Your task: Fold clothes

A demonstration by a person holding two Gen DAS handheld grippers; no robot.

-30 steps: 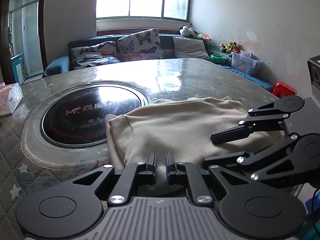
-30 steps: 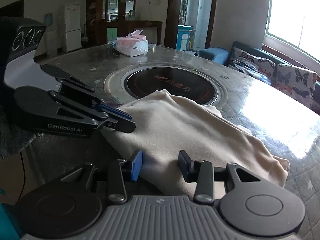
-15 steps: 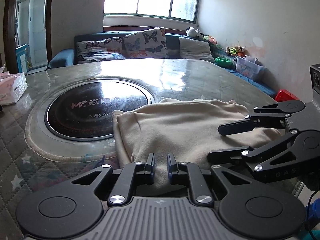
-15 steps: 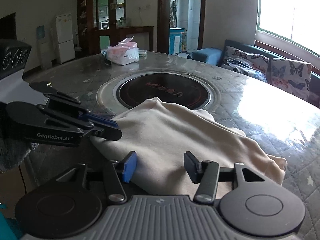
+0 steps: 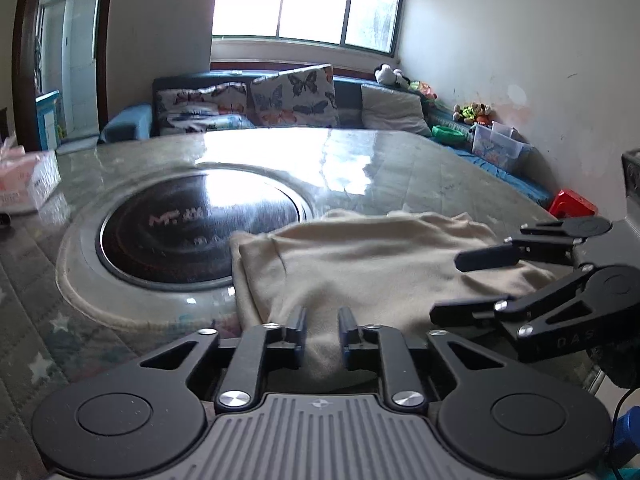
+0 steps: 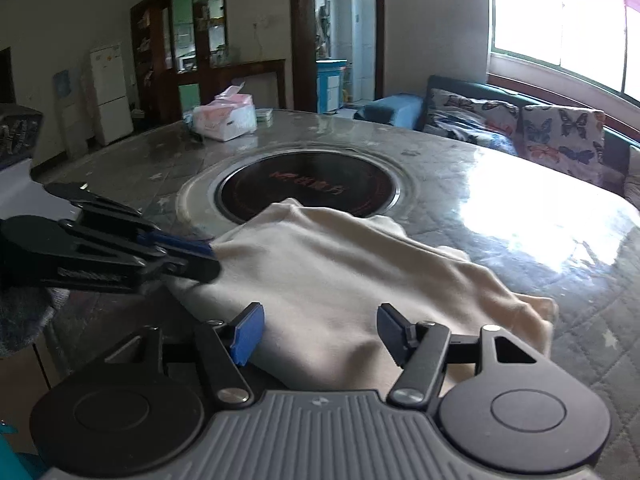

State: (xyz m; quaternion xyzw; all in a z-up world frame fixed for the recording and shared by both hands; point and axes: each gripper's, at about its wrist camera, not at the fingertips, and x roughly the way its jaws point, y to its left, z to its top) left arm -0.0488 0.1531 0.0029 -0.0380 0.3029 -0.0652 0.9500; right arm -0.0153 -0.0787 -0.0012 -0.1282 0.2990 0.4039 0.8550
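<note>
Cream garment (image 5: 372,268) lying partly folded on the worktop (image 5: 380,160), its far corner at 12 o'clock overlapping the dark round inset hob (image 5: 192,224). Left gripper (image 5: 322,332), at the near hem toward 7 o'clock, has jaws opening with cloth between but unpinched; right gripper (image 6: 320,334), toward 5 o'clock, opens wider over the hem. One fold appears laid and released; further folds likely remain.
</note>
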